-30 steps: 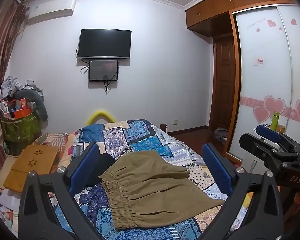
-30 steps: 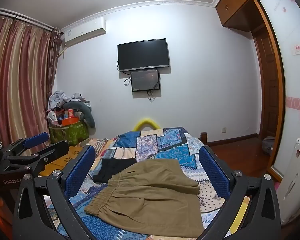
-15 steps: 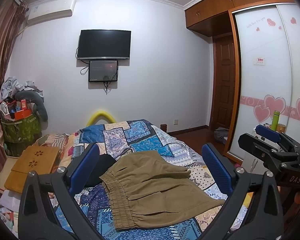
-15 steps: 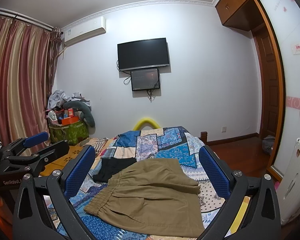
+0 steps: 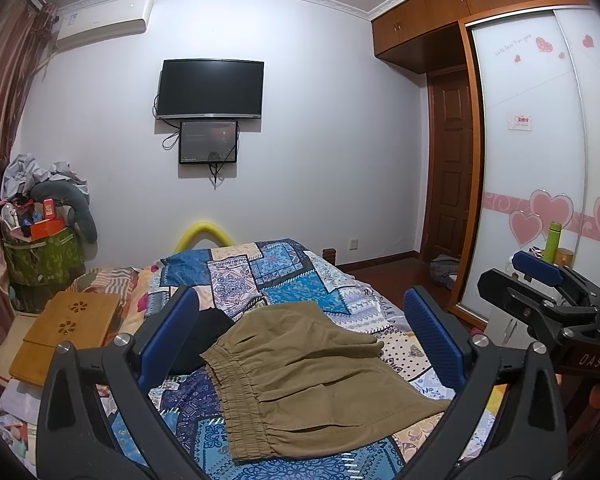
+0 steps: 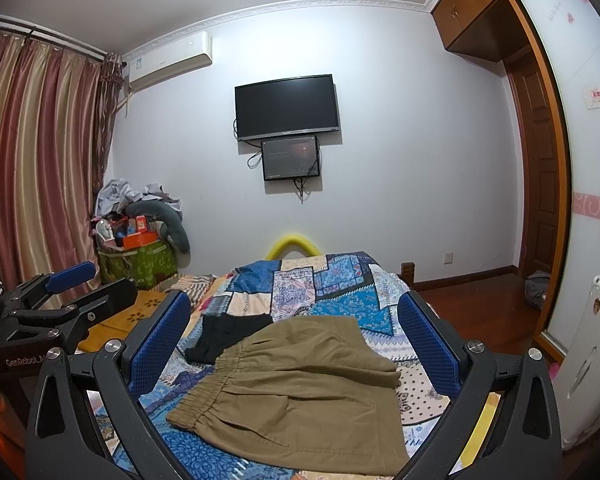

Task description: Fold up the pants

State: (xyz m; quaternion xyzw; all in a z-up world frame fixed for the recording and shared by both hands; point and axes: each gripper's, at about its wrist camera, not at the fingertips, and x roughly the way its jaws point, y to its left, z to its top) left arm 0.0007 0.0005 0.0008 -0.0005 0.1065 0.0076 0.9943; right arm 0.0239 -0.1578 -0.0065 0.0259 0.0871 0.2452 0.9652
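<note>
1. Left wrist view: the left gripper [image 5: 300, 340] is held above the near end of the bed, its blue-padded fingers [image 5: 168, 336] spread wide with nothing between them.
2. Through that gap lie the khaki pants [image 5: 312, 376], flat on the patchwork bedspread [image 5: 284, 276], elastic waistband toward the left, cloth running off to the right.
3. A black garment [image 5: 204, 340] lies just left of the waistband, touching or tucked slightly under it; which one cannot be told.
4. At the right edge the right gripper [image 5: 540, 296] shows from the side, apart from the pants.
5. Right wrist view: the right gripper [image 6: 296, 340] is likewise released, fingers [image 6: 428, 340] wide apart, hovering over the near end of the bed.
6. The pants [image 6: 300, 392] lie centred between the fingers, waistband left, black garment [image 6: 228, 332] at their far left corner.
7. The left gripper [image 6: 72, 292] appears at the left, near a wooden lap desk [image 6: 140, 312] beside the bed.
</note>
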